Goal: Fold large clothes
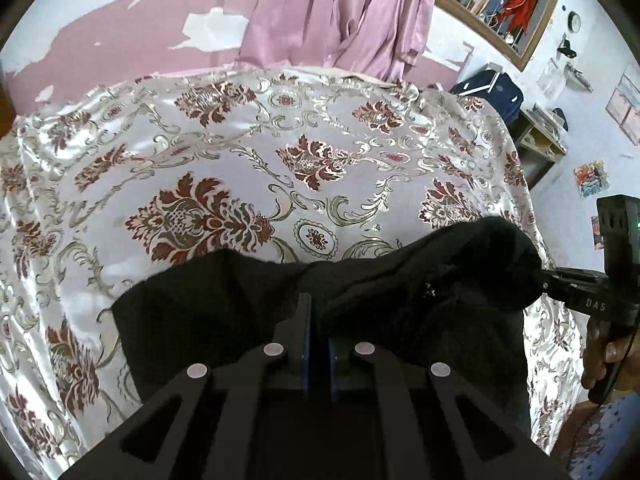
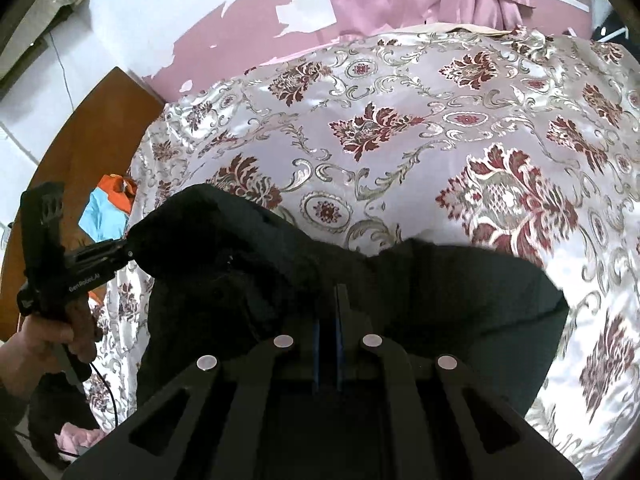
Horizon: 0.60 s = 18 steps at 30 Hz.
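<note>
A black garment point(image 1: 224, 304) is held up over the near side of a bed covered with a shiny floral bedspread point(image 1: 240, 152). My left gripper point(image 1: 316, 312) is shut on the garment's near edge, the cloth pinched between its fingers. In the right wrist view the same black garment point(image 2: 440, 292) spreads below my right gripper point(image 2: 338, 304), which is shut on its edge too. Each gripper shows in the other's view: the right one point(image 1: 548, 280) at the garment's right end, the left one point(image 2: 128, 248) at its left end. The garment hangs stretched between them.
The bedspread point(image 2: 400, 120) covers the whole bed. Pink curtains point(image 1: 340, 12) hang behind it against a peeling pink wall. A shelf and dark bag point(image 1: 492, 88) stand at the right. A wooden board point(image 2: 92, 128) and coloured cloth point(image 2: 108, 208) lie at the left.
</note>
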Available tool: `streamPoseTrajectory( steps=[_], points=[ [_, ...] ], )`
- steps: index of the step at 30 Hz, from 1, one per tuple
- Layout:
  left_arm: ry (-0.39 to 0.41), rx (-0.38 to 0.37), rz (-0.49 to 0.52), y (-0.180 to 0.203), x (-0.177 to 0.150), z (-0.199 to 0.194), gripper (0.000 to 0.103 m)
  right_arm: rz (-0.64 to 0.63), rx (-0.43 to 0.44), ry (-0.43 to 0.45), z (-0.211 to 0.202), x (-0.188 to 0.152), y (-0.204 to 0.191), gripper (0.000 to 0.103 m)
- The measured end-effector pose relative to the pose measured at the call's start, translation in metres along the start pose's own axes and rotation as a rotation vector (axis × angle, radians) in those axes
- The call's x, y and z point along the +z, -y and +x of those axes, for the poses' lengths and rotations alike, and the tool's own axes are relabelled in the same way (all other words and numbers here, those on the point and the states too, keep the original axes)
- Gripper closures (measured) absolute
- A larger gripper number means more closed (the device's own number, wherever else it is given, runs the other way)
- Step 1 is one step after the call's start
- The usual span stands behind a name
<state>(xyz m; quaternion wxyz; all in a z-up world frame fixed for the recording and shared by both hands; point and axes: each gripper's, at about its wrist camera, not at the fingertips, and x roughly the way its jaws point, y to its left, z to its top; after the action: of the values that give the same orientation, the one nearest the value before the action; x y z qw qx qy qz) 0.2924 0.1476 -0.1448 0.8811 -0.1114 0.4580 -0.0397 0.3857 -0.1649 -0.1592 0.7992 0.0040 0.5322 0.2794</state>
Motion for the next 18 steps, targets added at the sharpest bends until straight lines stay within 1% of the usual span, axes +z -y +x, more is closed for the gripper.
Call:
streamPoseTrajectory(
  steps=[4, 8, 10, 11, 13, 15, 16, 18],
  points=[
    [0.056, 0.010, 0.015, 0.009, -0.024, -0.021, 0.097, 0.008, -0.007, 0.053, -0.017, -0.030, -0.003, 0.098],
    [0.118, 0.027, 0.038, 0.020, -0.040, -0.041, 0.097, 0.020, -0.011, 0.099, -0.030, -0.049, -0.008, 0.098],
    [0.135, 0.032, 0.040, 0.025, -0.049, -0.046, 0.097, 0.023, -0.014, 0.118, -0.034, -0.057, -0.011, 0.098],
    [0.140, 0.044, 0.058, 0.028, -0.057, -0.047, 0.097, 0.015, -0.024, 0.121, -0.035, -0.062, -0.013, 0.098],
    [0.126, 0.083, 0.096, 0.033, -0.070, -0.038, 0.097, -0.015, -0.057, 0.109, -0.030, -0.074, -0.016, 0.098],
    [0.094, 0.115, 0.112, 0.032, -0.083, -0.020, 0.097, -0.006, -0.063, 0.071, -0.013, -0.086, -0.010, 0.098],
    [0.072, 0.142, 0.139, 0.031, -0.090, -0.006, 0.097, -0.013, -0.072, 0.056, -0.005, -0.090, -0.011, 0.098],
    [0.045, 0.171, 0.178, 0.030, -0.099, 0.015, 0.097, -0.031, -0.092, 0.025, 0.013, -0.095, -0.009, 0.098]
  ],
)
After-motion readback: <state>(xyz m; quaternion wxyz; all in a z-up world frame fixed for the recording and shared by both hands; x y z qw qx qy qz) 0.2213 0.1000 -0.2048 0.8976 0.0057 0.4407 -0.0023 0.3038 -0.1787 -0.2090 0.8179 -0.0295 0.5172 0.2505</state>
